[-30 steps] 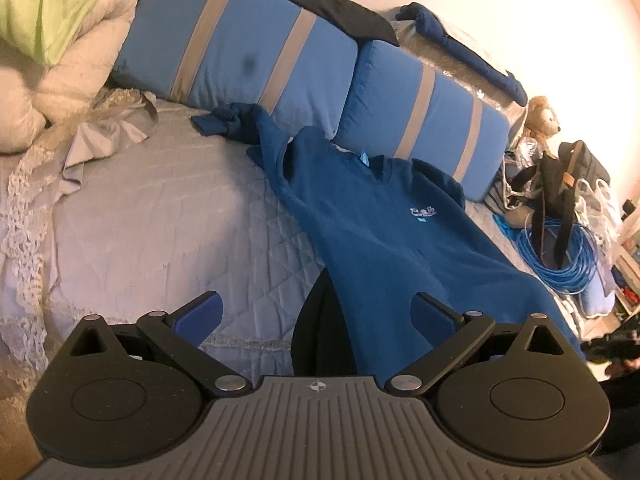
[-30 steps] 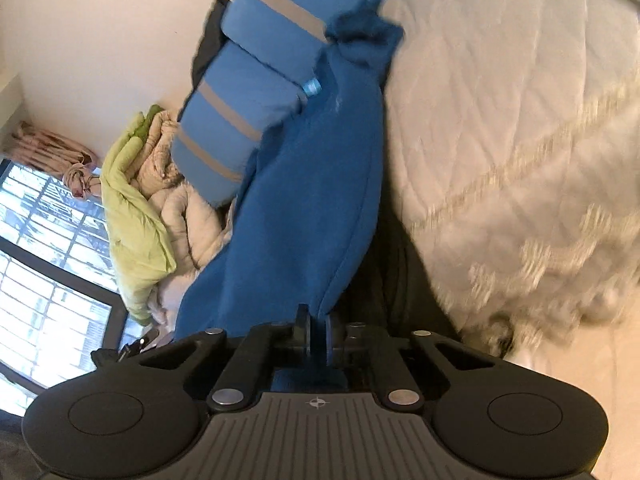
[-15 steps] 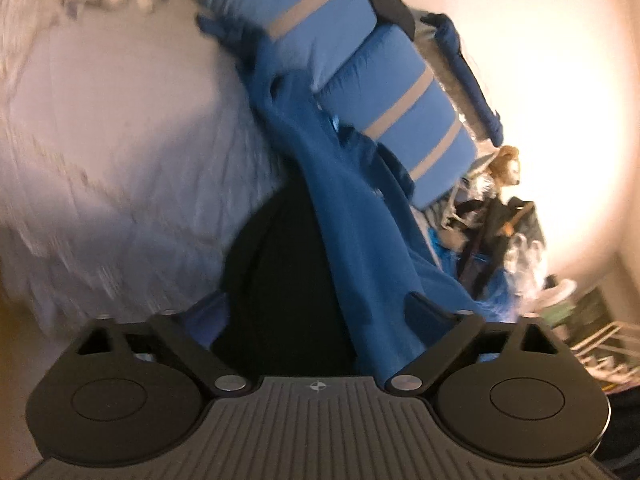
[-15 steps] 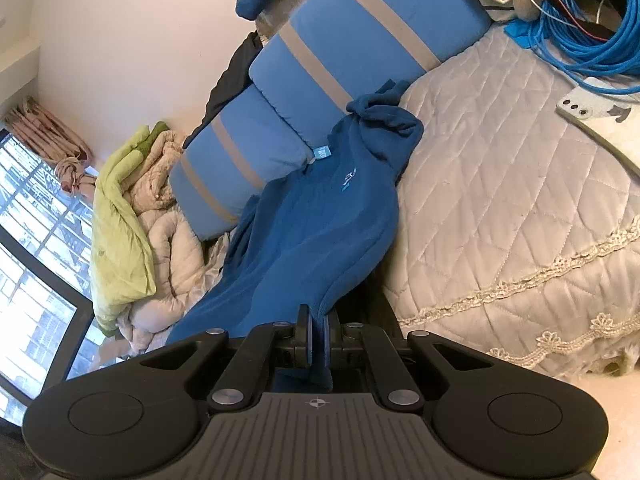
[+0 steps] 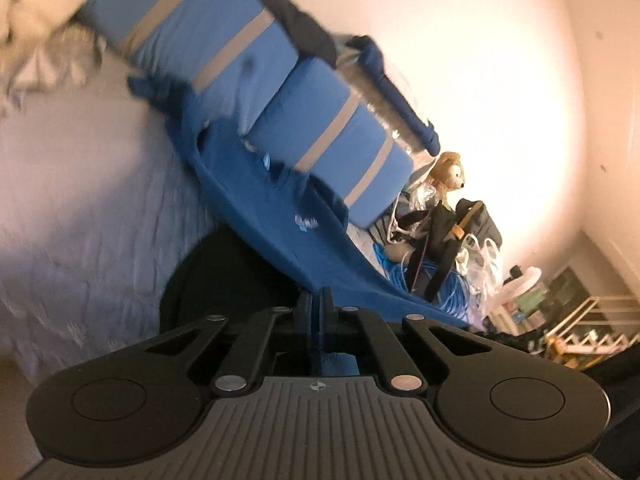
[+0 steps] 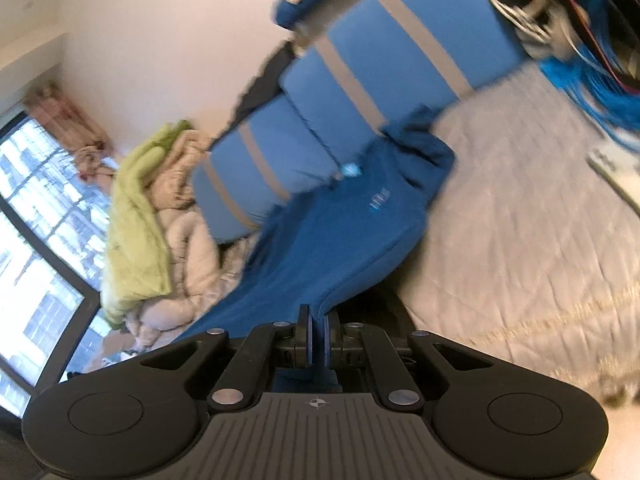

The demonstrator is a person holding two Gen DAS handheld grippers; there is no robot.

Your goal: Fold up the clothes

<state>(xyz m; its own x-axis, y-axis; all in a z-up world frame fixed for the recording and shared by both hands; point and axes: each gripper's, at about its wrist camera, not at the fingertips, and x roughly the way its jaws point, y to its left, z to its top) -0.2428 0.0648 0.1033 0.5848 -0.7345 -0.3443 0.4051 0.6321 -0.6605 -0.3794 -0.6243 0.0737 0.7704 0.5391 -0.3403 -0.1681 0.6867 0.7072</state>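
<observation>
A dark blue sweatshirt with a small pale chest logo stretches from the striped pillows down toward me across the quilted bed. In the left wrist view my left gripper is shut on its near hem, the cloth pulled taut and lifted off the quilt. In the right wrist view my right gripper is shut on another part of the sweatshirt hem. One sleeve lies bunched against the pillows. A black garment lies under the sweatshirt near the bed's front.
Two blue pillows with tan stripes line the back of the grey quilted bedspread. A teddy bear, black bag and coiled blue cable crowd one end. Green and cream bedding piles by the window.
My left gripper went from wide open to shut on the sweatshirt hem and tilted. My right gripper kept its grip and rose, lifting the cloth off the bed.
</observation>
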